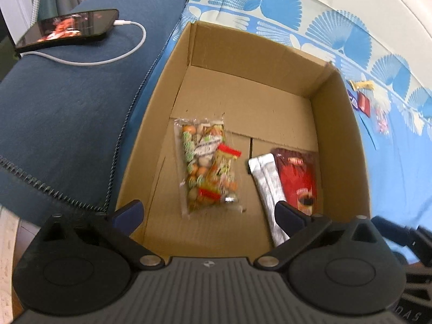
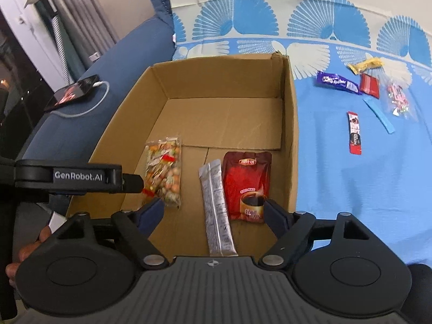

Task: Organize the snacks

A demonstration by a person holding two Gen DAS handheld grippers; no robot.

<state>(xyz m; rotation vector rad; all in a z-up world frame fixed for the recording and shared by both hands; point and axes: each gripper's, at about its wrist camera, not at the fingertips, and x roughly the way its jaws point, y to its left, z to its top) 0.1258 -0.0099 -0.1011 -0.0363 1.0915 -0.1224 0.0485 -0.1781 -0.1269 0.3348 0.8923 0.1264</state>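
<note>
left wrist view: the left gripper (image 1: 208,212) hangs over the cardboard box (image 1: 348,124) with its jaws spread wide and nothing between them; the clear candy bag (image 1: 206,166) lies loose on the box floor below. the step in hand looks like a drop into the box just finished, so the good move is to lift straight up and clear of the near wall before swinging toward the loose snacks, keeping the fingers off the bag so it is not dragged. the bag is see-through, crinkly, full of small orange and green wrapped sweets with red labels; beside it lie a silver stick sachet (image 1: 266,186) and a red coffee pouch (image 1: 299,178)

right wrist view: the right gripper (image 2: 213,210) also stands open and empty, over the silver sachet (image 2: 217,210) and the red pouch (image 2: 247,186), neither of them pinched. still outside on the blue cloth (image 2: 351,202), well apart from the box, wait a purple bar (image 2: 337,82), a yellow wrapper (image 2: 365,64), a small red packet (image 2: 370,85), a pink candy bag (image 2: 399,98) and a red-and-black stick (image 2: 354,132); the thin flat ones will want a low, careful pinch
</note>
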